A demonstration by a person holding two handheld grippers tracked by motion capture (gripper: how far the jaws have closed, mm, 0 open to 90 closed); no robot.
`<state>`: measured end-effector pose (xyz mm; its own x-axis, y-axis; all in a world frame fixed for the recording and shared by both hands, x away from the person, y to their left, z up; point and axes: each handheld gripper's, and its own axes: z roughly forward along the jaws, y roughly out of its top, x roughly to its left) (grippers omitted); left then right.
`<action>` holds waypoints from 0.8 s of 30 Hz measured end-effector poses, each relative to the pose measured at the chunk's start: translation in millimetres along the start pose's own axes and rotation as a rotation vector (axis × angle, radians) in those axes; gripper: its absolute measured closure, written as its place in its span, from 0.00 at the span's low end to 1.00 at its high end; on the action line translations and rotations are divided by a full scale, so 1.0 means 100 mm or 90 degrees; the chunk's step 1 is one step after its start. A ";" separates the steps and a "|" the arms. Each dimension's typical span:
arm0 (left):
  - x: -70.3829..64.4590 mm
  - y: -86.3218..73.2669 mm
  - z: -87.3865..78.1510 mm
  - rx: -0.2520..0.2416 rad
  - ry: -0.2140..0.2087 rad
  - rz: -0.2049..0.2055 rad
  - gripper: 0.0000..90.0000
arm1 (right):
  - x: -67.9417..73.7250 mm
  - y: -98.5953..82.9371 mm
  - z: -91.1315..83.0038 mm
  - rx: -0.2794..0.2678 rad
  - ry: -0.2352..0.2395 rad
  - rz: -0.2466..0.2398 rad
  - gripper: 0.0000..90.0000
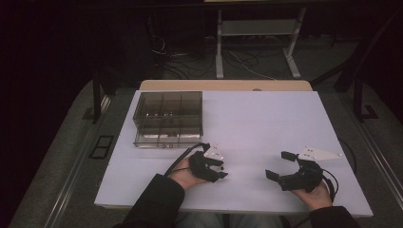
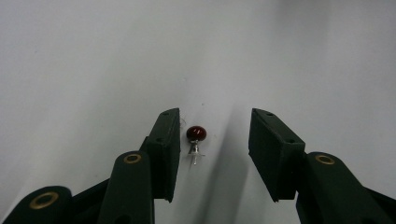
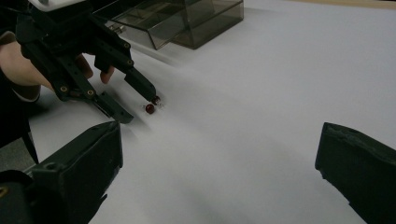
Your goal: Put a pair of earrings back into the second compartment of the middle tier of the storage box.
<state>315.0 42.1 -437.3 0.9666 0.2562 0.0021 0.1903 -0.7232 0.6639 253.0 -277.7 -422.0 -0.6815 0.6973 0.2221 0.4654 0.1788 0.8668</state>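
A small dark-red bead on a silver pin [image 2: 196, 134] lies on the white table [image 2: 280, 56]. My left gripper [image 2: 215, 126] is open and low over the table, with the bead between its jaws, close to the left one and not touching it. From the right gripper view, the left gripper [image 3: 138, 107] points down at the bead [image 3: 150, 108]. In the high view the left gripper [image 1: 222, 172] is near the table's front, left of centre. My right gripper [image 1: 278, 165] stands open to its right, with nothing between its jaws [image 3: 219, 140].
A smoky clear plastic organiser box [image 1: 168, 118] with several compartments stands at the back left of the white table [image 1: 266, 123], and is also seen in the right gripper view [image 3: 187, 18]. Cables and a metal stand [image 1: 256, 38] are on the floor beyond.
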 end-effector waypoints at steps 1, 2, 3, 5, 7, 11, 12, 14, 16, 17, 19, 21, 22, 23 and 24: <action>0.00 0.00 0.00 -0.002 0.001 -0.002 0.61 | 0.00 0.00 0.00 -0.002 0.000 0.001 0.00; 0.00 0.00 0.01 -0.002 0.000 0.000 0.62 | 0.00 0.00 -0.01 -0.003 -0.001 0.001 0.00; 0.00 0.00 0.01 -0.002 -0.001 0.001 0.64 | 0.00 0.00 -0.01 -0.004 -0.003 0.001 0.00; 0.01 0.00 0.02 0.002 -0.002 0.004 0.66 | 0.00 0.00 -0.01 -0.006 -0.004 0.000 0.00; 0.00 0.00 0.03 0.004 -0.001 0.002 0.68 | 0.00 0.00 -0.01 -0.007 -0.004 0.000 0.00; 0.01 -0.01 0.06 0.011 -0.005 0.006 0.73 | 0.00 0.00 -0.01 -0.006 -0.004 -0.001 0.00; 0.01 -0.01 0.06 0.010 -0.005 0.005 0.74 | 0.00 0.00 -0.01 -0.006 -0.004 -0.002 0.00; 0.02 -0.01 0.06 0.010 -0.005 0.002 0.77 | 0.00 0.00 -0.01 -0.005 -0.003 -0.003 0.00; 0.02 -0.01 0.06 0.006 -0.004 -0.004 0.80 | 0.00 0.00 -0.01 -0.005 -0.004 -0.003 0.00; 0.03 -0.01 0.06 0.006 -0.004 -0.003 0.85 | 0.01 0.00 -0.01 -0.006 -0.004 -0.002 0.00; 0.04 -0.01 0.06 0.010 -0.006 0.001 0.87 | 0.01 0.00 -0.01 -0.006 -0.004 -0.002 0.00; 0.04 -0.01 0.06 0.010 -0.005 0.000 0.87 | 0.01 0.00 -0.01 -0.006 -0.004 -0.002 0.00; 0.04 0.00 0.06 0.011 -0.004 0.002 0.87 | 0.01 0.00 -0.01 -0.006 -0.005 -0.003 0.00; 0.03 0.00 0.06 0.013 -0.004 0.002 0.87 | 0.01 0.00 -0.01 -0.006 -0.004 -0.003 0.00; 0.03 0.00 0.05 0.014 -0.004 0.002 0.87 | 0.00 0.00 -0.01 -0.006 -0.005 -0.004 0.00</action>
<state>319.3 39.3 -441.2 0.9682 0.2503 -0.0013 0.1916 -0.7376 0.6475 251.9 -278.3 -421.4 -0.6806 0.7010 0.2130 0.4552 0.1768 0.8726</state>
